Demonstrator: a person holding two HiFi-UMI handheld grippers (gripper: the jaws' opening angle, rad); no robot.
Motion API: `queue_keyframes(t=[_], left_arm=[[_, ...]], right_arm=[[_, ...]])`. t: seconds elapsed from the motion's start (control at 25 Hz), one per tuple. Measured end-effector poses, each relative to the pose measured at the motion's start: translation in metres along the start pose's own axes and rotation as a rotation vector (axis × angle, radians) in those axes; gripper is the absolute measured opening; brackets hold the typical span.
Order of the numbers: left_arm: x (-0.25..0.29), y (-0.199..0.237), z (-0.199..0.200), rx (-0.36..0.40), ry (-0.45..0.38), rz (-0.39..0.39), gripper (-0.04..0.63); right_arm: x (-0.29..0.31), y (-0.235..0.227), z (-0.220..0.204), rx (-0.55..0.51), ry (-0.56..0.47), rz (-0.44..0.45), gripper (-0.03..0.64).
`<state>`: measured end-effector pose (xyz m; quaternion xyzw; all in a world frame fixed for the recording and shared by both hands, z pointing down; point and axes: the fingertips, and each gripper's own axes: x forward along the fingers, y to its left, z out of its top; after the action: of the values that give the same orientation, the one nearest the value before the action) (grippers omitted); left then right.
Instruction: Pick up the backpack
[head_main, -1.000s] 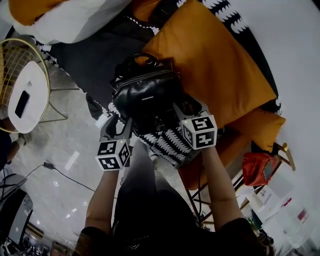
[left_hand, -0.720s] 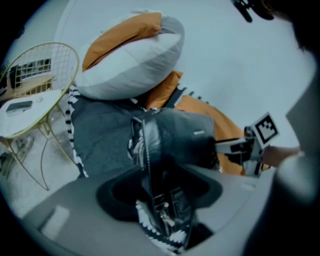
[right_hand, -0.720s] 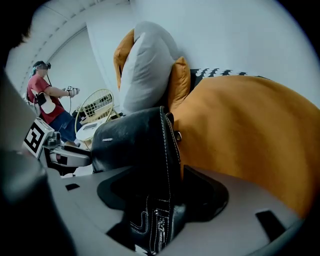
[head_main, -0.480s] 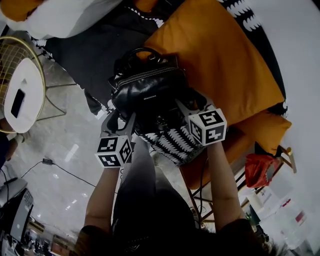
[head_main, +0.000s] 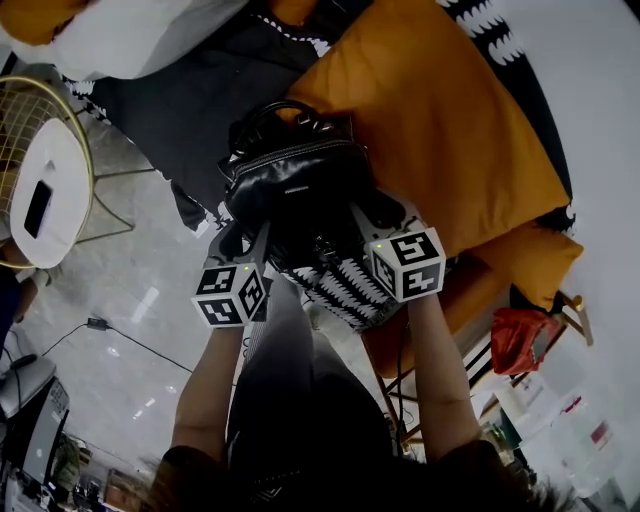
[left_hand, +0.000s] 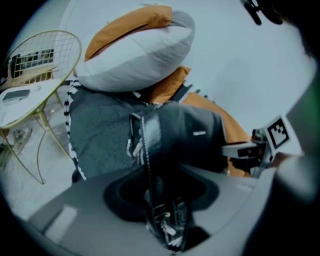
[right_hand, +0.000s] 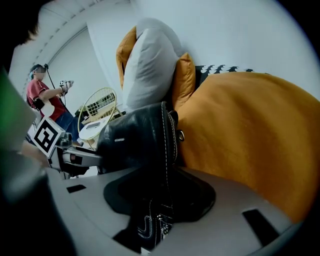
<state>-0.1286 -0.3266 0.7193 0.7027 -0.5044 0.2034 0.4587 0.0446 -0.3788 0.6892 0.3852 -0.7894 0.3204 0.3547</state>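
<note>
The floor (head_main: 120, 290) is pale, glossy stone with one thin dark cable (head_main: 130, 345) trailing over it, and a low sofa (head_main: 190, 110) under a dark grey cover takes up the far side against a plain light wall. A black-and-white patterned throw (head_main: 350, 285) hangs over the sofa's near edge. One black leather backpack (head_main: 295, 195) stands on that edge, above the throw, with its looped handle towards the cushions. A large orange cushion (head_main: 430, 130) lies just beside it. I count a second, smaller orange cushion (head_main: 525, 255) further along, more orange showing behind the one white pillow (head_main: 130, 35), and one red bag (head_main: 515, 335) down past the sofa's end. There is one side table (head_main: 60, 170) with a gold wire frame and a white top, well apart from the backpack, and one dark phone (head_main: 38, 208) lies on it. Another person in a red top (right_hand: 42, 95) stands across the room. Two grippers flank the backpack. The left gripper (head_main: 245, 242) has the bag's side seam and zip running into the gap of its jaws, which are closing. The right gripper (head_main: 380, 215) has the stitched leather of the other side between its jaws, also closing, and I cannot see either pair pressing firmly yet.
</note>
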Motion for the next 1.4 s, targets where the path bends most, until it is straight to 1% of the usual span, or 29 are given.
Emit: queue_keyframes(t=[0.2,0.48,0.68,1.0,1.4], left_arm=[[-0.005,-0.004,-0.002,0.017,0.012,-0.009,0.137],[-0.018,-0.015,0.0,0.065,0.022,-0.009,0.081],[-0.033,-0.027,-0.001,0.095,0.011,-0.012,0.069],[-0.066,-0.047,0.007,0.149,-0.03,-0.013,0.061],[-0.122,-0.071,0.024,0.203,-0.073,-0.018,0.06]], right_arm=[[-0.01,0.003,-0.004,-0.012,-0.011,-0.023,0.103],[-0.029,0.014,-0.006,-0.021,-0.014,-0.046,0.056],[-0.047,0.021,-0.012,-0.004,-0.031,-0.054,0.046],[-0.079,0.033,-0.016,0.017,-0.073,-0.048,0.037],[-0.125,0.059,-0.008,0.018,-0.111,-0.037,0.034]])
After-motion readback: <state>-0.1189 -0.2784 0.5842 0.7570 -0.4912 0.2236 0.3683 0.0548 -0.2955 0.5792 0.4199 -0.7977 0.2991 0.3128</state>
